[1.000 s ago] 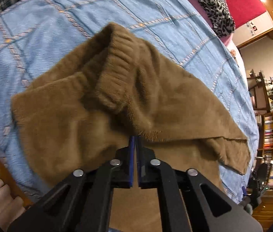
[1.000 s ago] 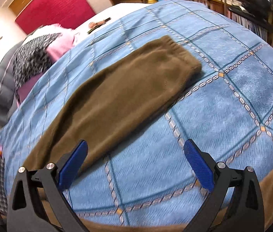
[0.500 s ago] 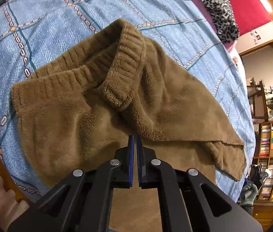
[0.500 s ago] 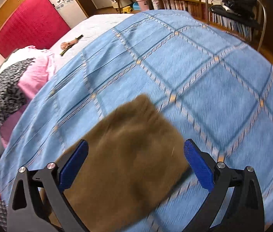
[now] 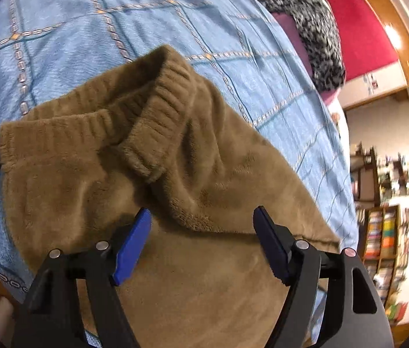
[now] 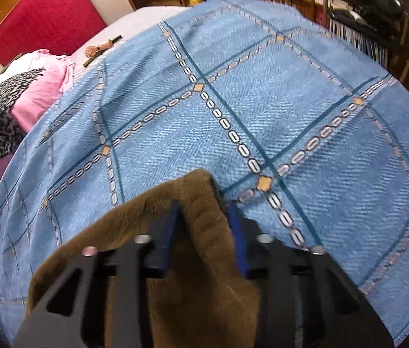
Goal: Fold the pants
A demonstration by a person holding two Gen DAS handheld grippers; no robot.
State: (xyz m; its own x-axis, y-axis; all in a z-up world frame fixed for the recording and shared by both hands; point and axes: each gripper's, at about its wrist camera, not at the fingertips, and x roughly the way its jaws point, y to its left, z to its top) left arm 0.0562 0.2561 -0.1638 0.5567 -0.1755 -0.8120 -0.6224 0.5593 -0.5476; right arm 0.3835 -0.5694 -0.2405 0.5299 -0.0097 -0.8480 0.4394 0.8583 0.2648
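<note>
blue checked bedspread | leopard-print cloth beside pink fabric | red panel | bookshelves

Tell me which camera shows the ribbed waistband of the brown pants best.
The left wrist view: the ribbed waistband lies in full sight, folded over, above the open left claw. The right wrist view shows no waistband, only a fold of the pants pinched in the right claw.

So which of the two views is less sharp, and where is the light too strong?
Right wrist view: motion blur smears the right gripper and the brown pants it pinches; the blue blanket stays fairly crisp. Left wrist view: sharper on the pants, but the bookshelf corner is overexposed.
</note>
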